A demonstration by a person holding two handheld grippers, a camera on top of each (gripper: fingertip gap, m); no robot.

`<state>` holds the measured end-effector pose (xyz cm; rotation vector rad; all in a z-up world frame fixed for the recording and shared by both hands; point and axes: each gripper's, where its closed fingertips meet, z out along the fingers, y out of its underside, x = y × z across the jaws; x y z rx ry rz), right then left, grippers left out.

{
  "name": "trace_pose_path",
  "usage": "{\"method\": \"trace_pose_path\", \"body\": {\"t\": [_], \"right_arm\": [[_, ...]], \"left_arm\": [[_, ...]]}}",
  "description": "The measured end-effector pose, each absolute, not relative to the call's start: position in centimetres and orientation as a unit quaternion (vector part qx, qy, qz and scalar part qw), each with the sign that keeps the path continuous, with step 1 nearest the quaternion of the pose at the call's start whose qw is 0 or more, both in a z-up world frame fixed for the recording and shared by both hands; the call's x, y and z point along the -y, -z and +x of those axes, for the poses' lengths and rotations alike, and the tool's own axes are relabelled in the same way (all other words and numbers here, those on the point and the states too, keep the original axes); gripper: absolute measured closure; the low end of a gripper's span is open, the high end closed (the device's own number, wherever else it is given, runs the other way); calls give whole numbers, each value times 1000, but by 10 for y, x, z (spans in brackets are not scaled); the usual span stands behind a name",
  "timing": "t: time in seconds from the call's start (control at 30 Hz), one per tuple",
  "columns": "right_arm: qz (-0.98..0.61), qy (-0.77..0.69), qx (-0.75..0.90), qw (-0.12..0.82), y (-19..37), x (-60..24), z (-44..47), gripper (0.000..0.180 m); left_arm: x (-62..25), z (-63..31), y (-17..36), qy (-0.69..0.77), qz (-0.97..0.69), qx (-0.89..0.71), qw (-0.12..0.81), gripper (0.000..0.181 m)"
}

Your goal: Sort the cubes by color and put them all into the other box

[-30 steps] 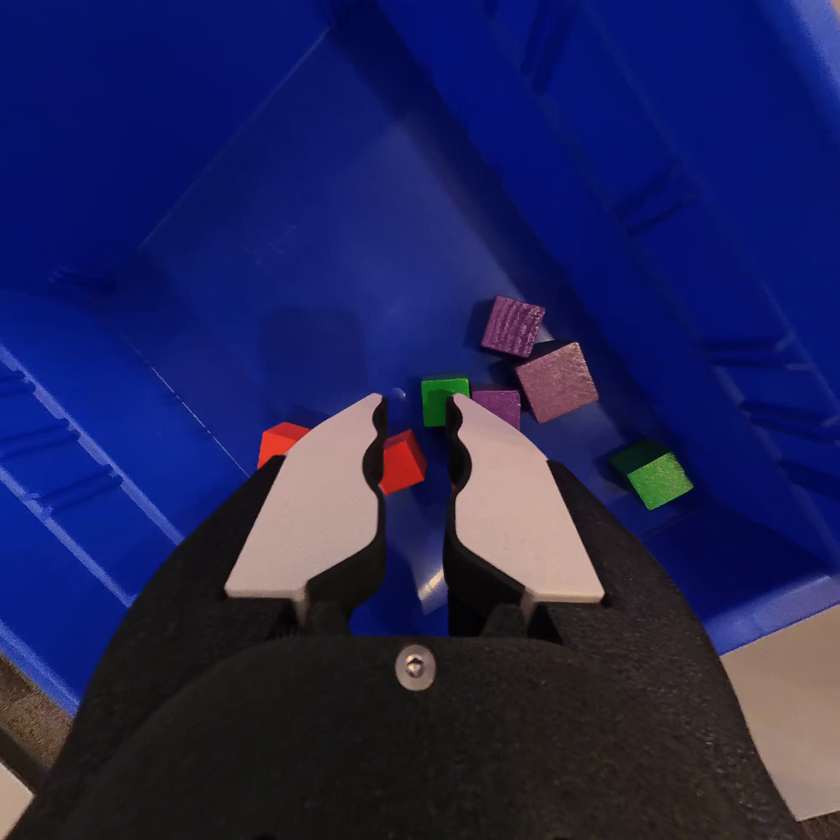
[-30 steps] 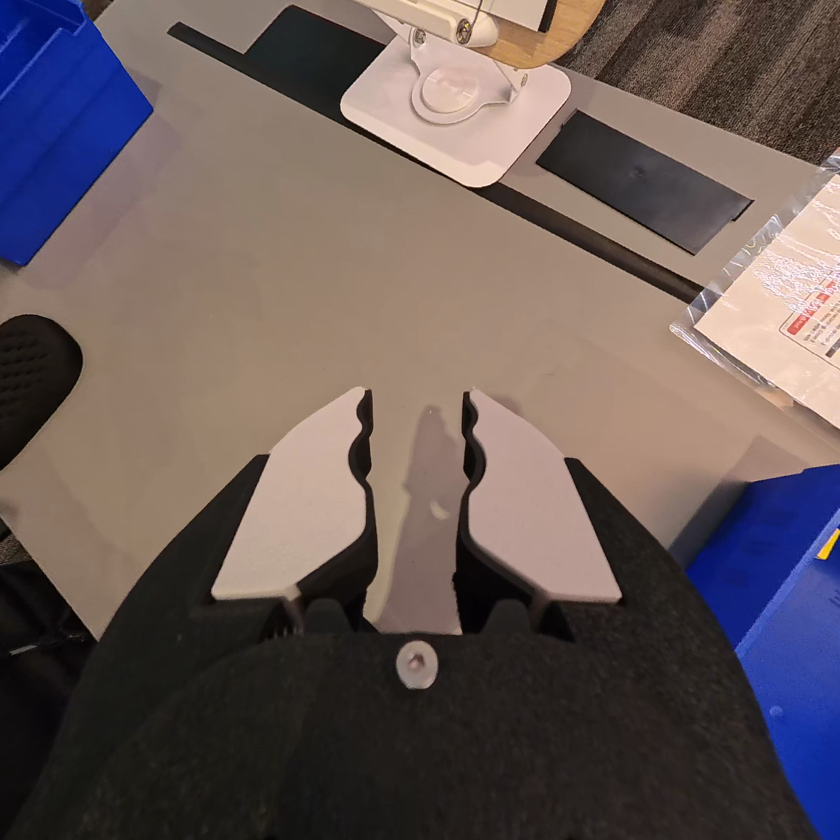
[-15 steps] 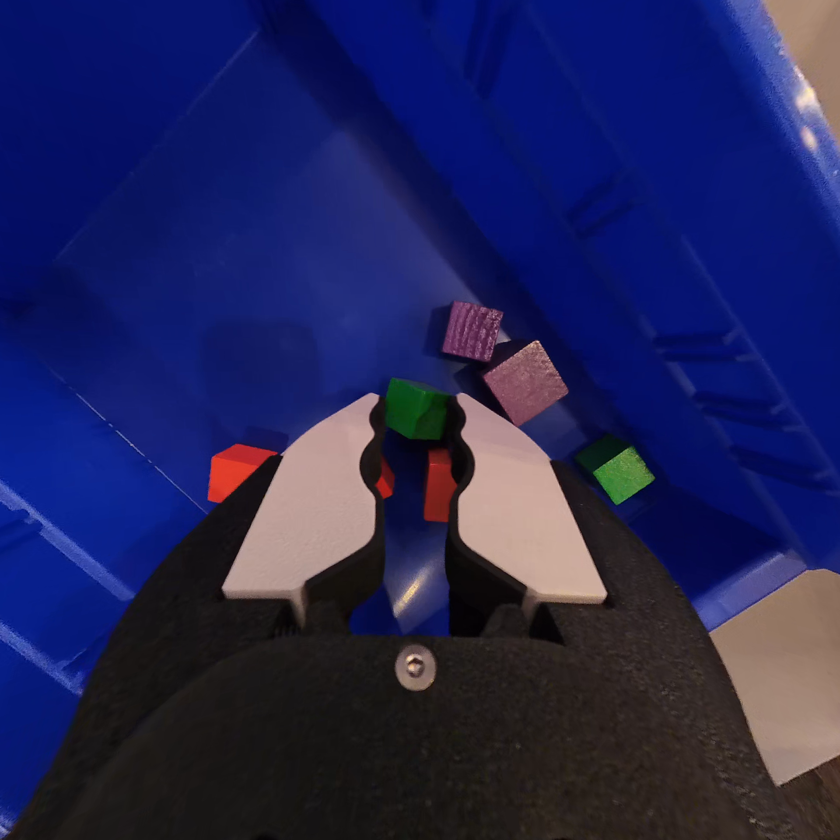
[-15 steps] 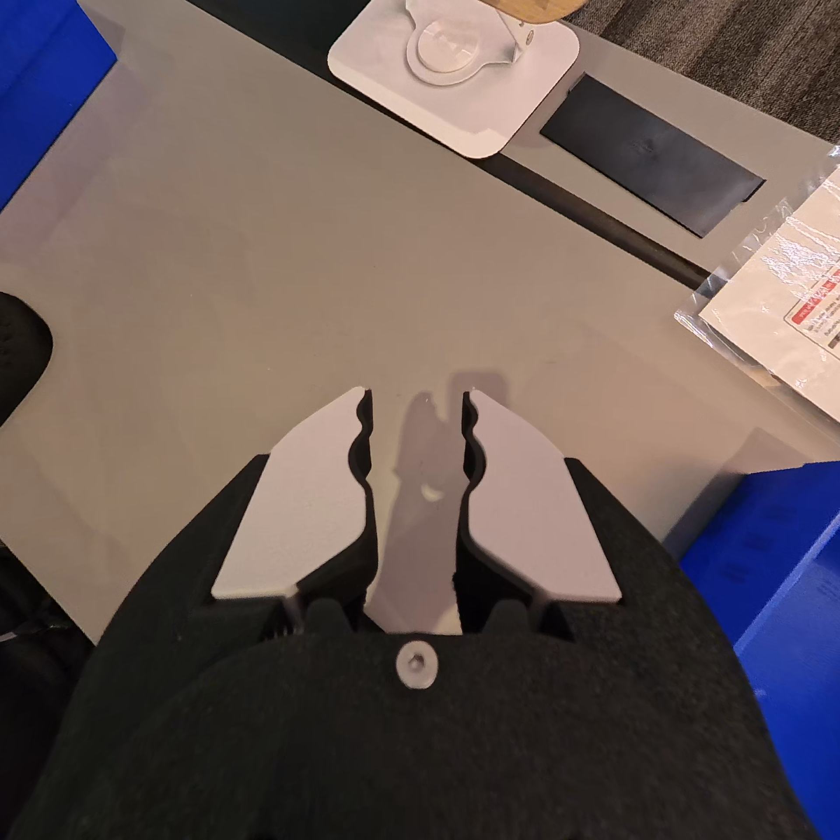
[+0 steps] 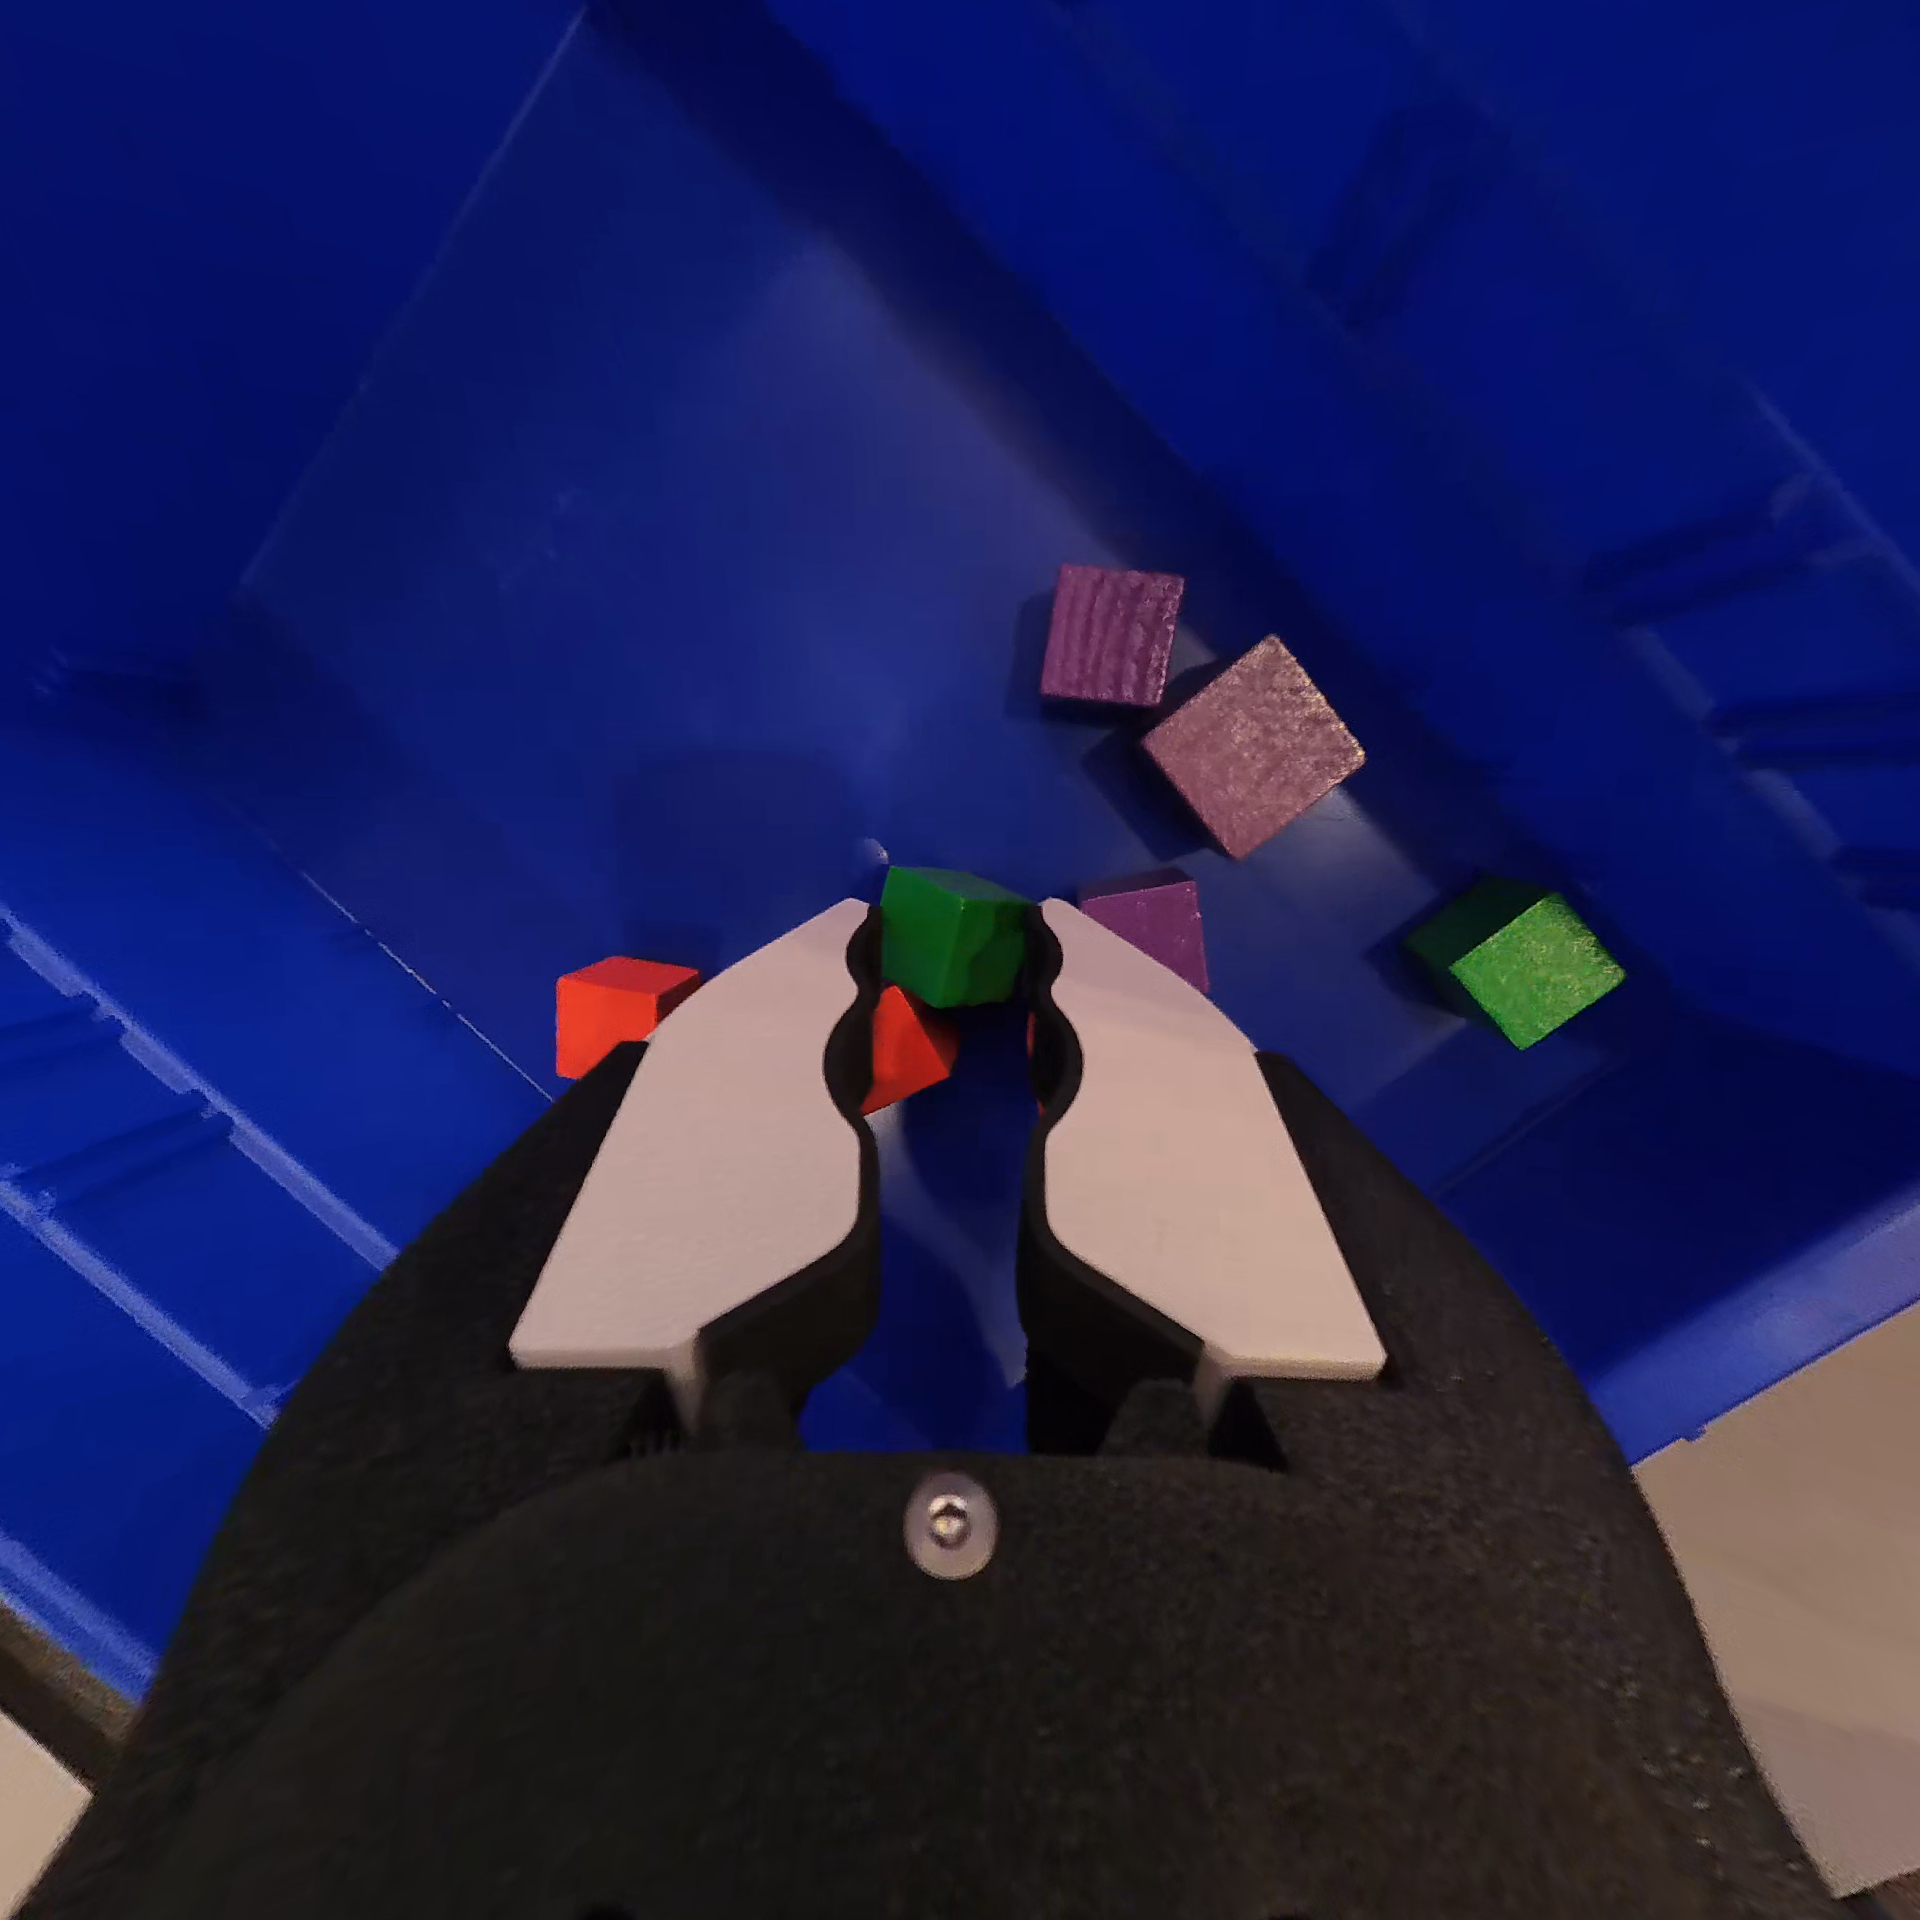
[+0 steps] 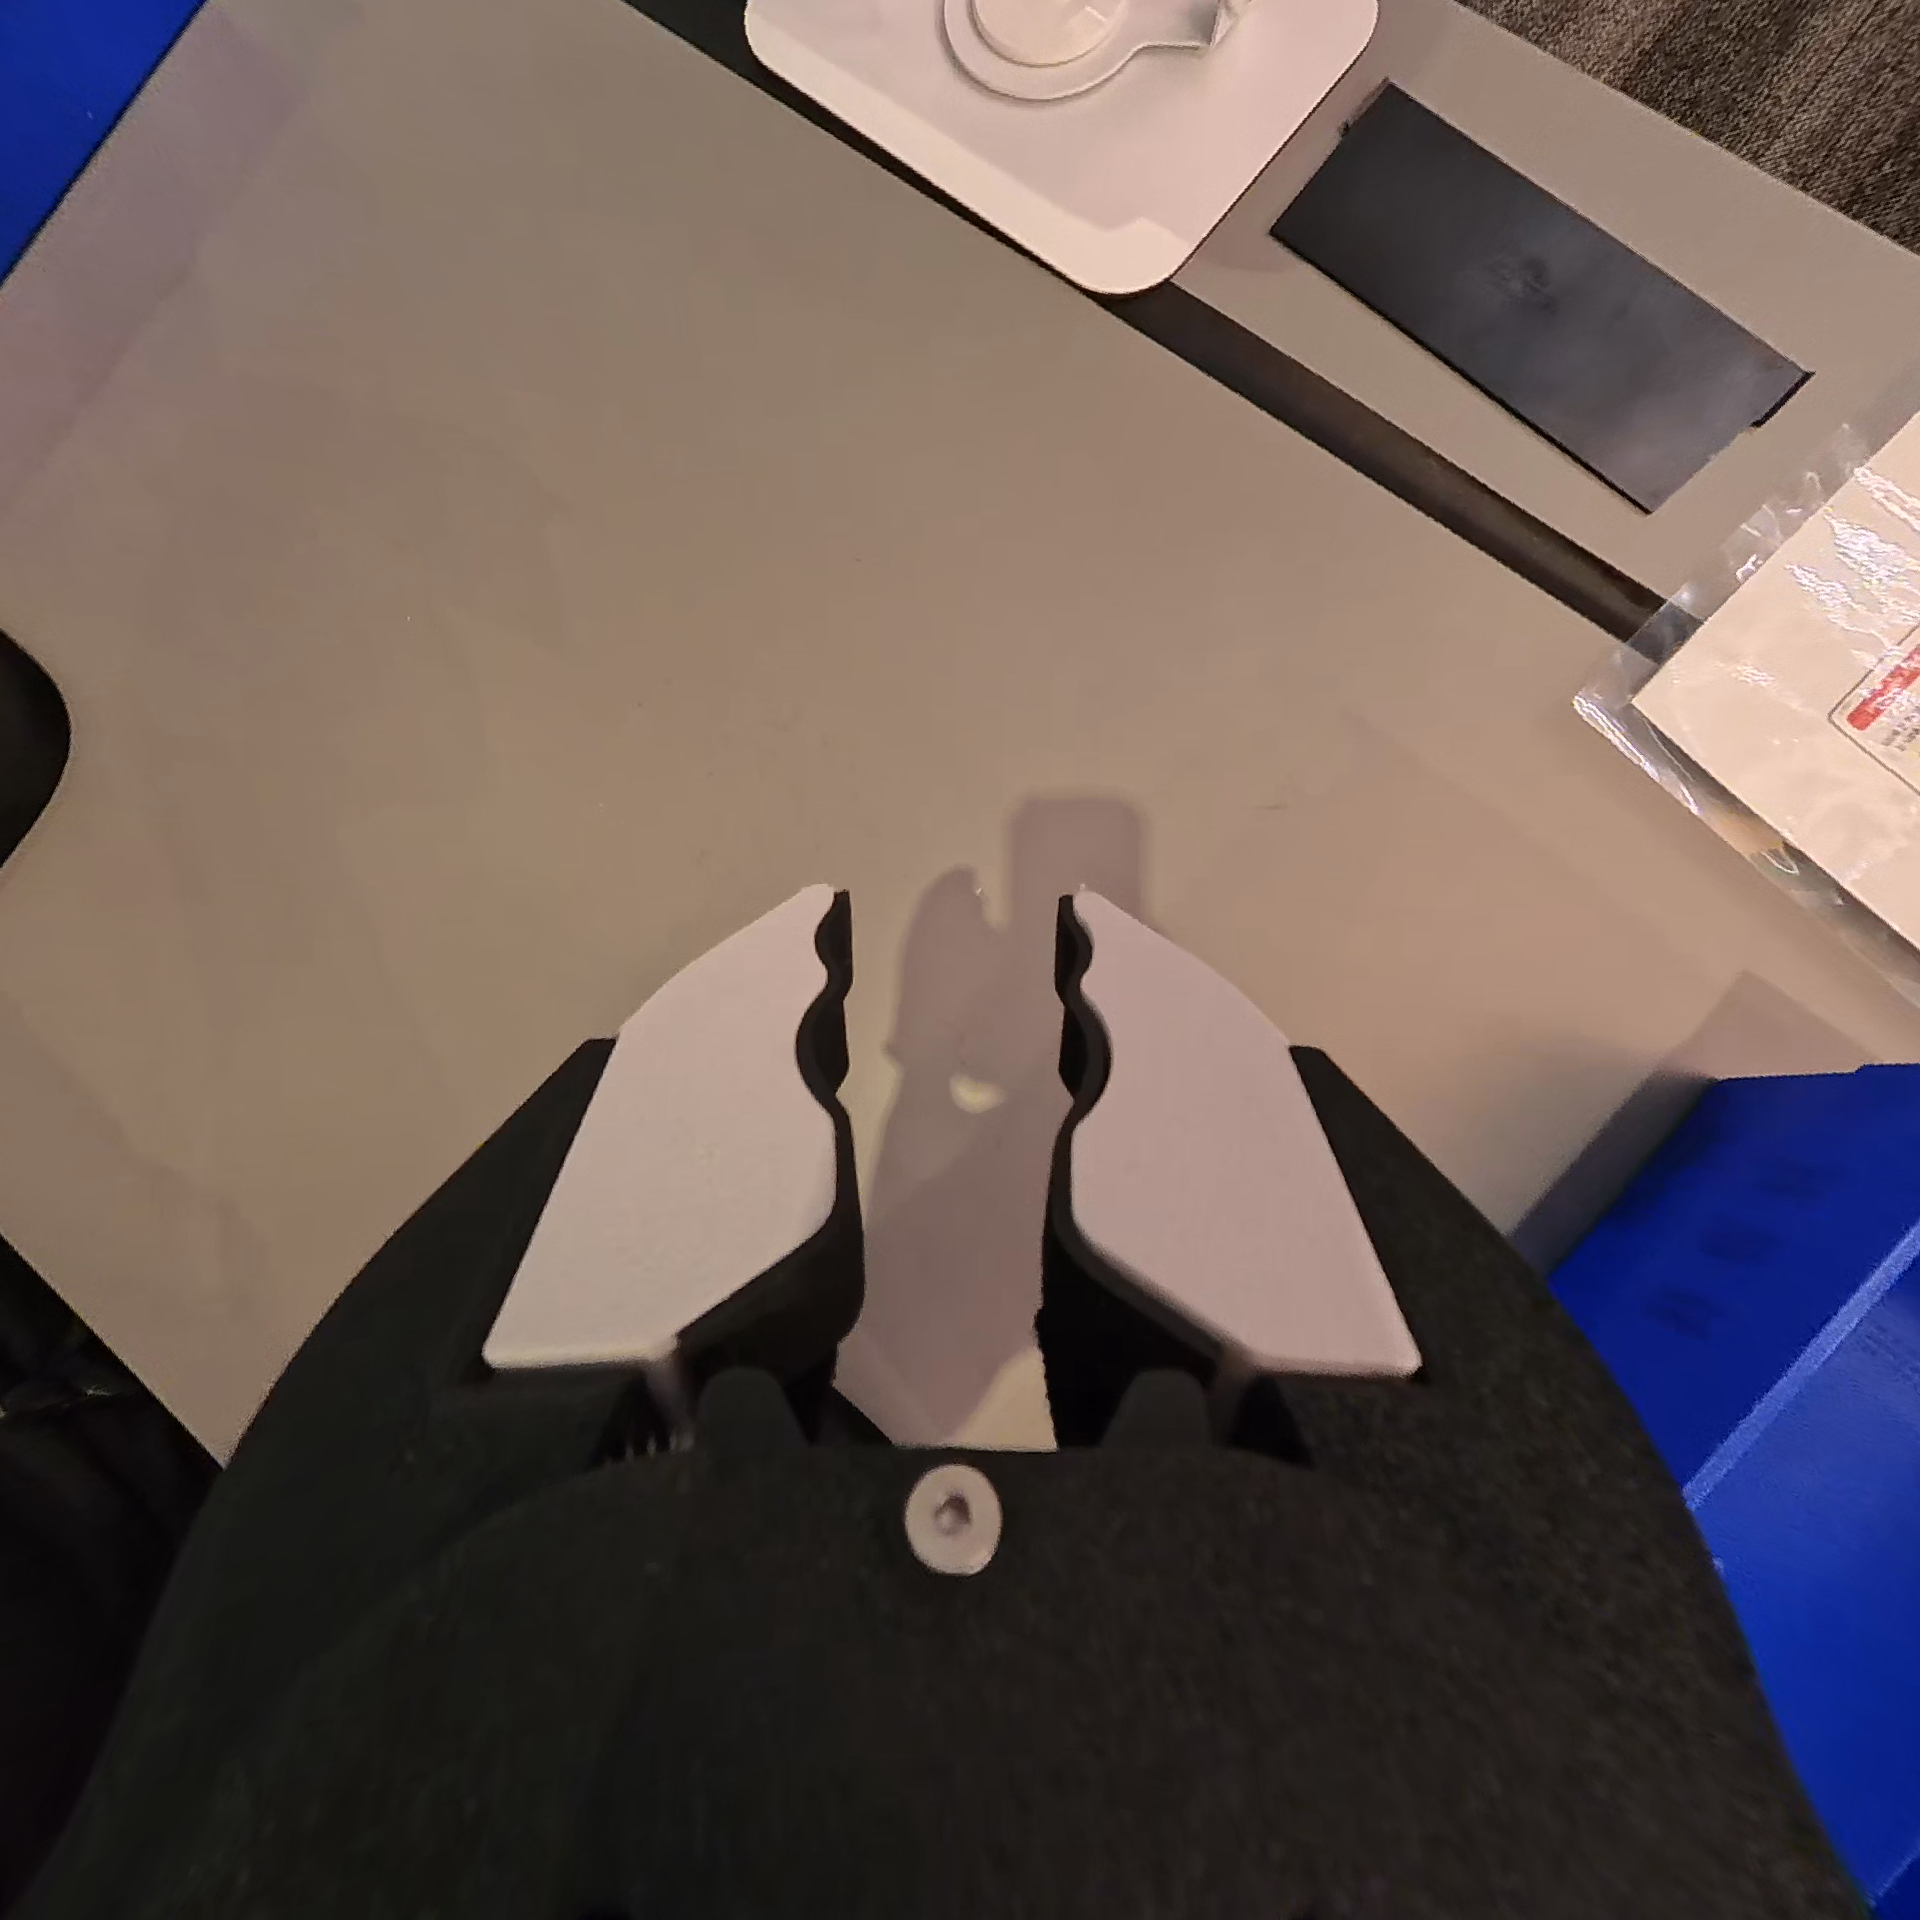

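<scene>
My left gripper (image 5: 954, 914) is inside the blue box (image 5: 520, 436), jaws pinching a green cube (image 5: 951, 948) at the tips; the cube sits tilted between them, clear of the box floor as far as I can tell. Directly under the jaws: a red cube (image 5: 902, 1049) showing through the gap, edge-up. A second red cube (image 5: 613, 1010) lies just left of my left finger. A small purple cube (image 5: 1148, 925) sits just right of the right fingertip, partly hidden behind it. Farther ahead and right, two more purple cubes: a large pale one (image 5: 1252, 743), and a darker one (image 5: 1112, 634) beyond it, corners nearly touching. Second green cube (image 5: 1517, 961) well to the right, near the box wall. A strip of grey bench (image 5: 1808, 1558) shows past the box rim, lower right.

My right gripper (image 6: 945, 904) hovers over bare bench (image 6: 623, 623), jaws spread, nothing between them, only their shadow below. Ahead: a white stand base (image 6: 1060, 135) and a black rectangular patch (image 6: 1527, 291), right of the base. Far right: a sheet in a clear plastic sleeve (image 6: 1787, 665). Blue box corner (image 6: 1787, 1299) low right of the jaws, another blue edge (image 6: 62, 114) far upper left.
</scene>
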<state>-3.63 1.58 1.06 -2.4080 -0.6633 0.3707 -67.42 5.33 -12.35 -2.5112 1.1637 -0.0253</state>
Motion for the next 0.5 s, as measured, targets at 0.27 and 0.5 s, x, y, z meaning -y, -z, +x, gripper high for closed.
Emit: {"method": "trace_pose_path", "body": {"t": [0.27,0.5], "right_arm": [[-911,-134,260,289,-4,-17,-42,143],[-912,-128,276,275,2,-14,-48,143]], "left_arm": [[-73,-684,130,-56,-890,-411,189,154],[-102,-677,110,-68,-883,-383,264,158]]}}
